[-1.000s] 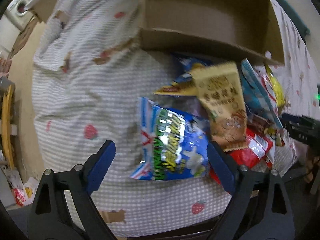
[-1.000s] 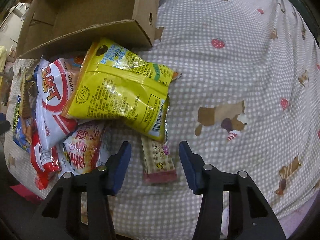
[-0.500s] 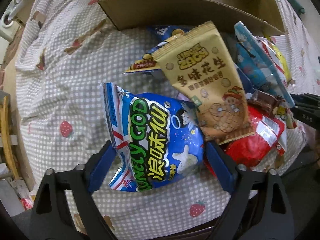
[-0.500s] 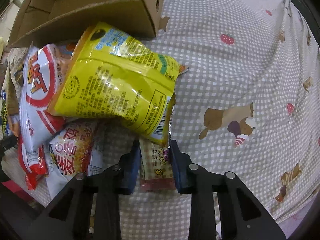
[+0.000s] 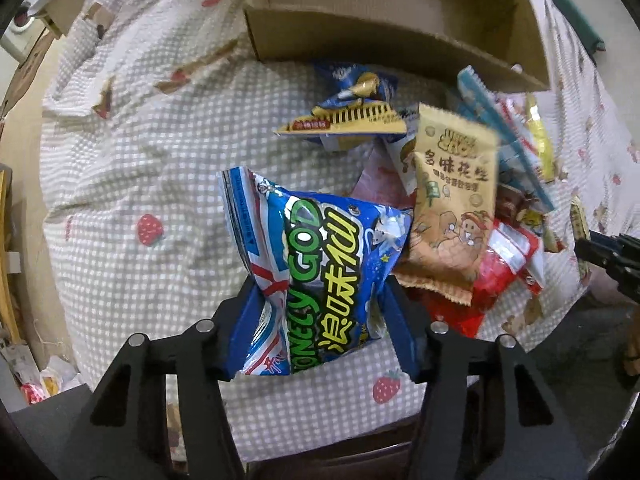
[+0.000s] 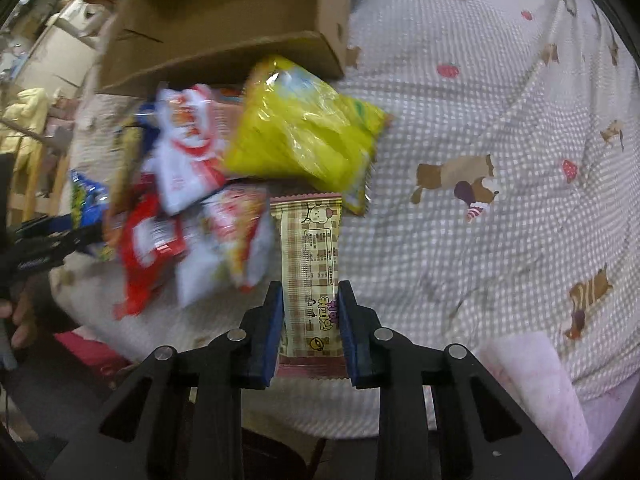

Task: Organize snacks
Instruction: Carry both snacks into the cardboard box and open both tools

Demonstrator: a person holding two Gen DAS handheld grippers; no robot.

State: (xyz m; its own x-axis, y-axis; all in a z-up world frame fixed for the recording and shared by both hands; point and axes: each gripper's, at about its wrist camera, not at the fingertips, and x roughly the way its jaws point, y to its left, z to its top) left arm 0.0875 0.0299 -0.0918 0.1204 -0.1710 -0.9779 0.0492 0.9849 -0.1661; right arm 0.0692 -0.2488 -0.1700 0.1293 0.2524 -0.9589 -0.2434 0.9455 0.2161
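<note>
A blue snack bag (image 5: pixel 320 240) lies at the near end of a heap of snacks on the checked cloth. My left gripper (image 5: pixel 322 292) points down on it, jaws closing, pads pressing its crumpled sides. A beige checked snack bar (image 6: pixel 310 240) sits between the pads of my right gripper (image 6: pixel 310 292), which is shut on its lower half. The bar's top end reaches the edge of a yellow bag (image 6: pixel 300 136). An open cardboard box (image 5: pixel 380 36) stands behind the heap, also seen in the right wrist view as the box (image 6: pixel 224 60).
A tan peanut bag (image 5: pixel 452 200), a red bag (image 5: pixel 500 268) and several other packets crowd the right of the blue bag. The strawberry-print cloth (image 5: pixel 140 160) spreads to the left. Its front edge drops off just below the grippers. A hand (image 6: pixel 16 320) shows at far left.
The left jaws have closed in from wide apart onto the blue bag, squeezing it. The right gripper, shut on the bar, has drawn it back out from under the yellow bag.
</note>
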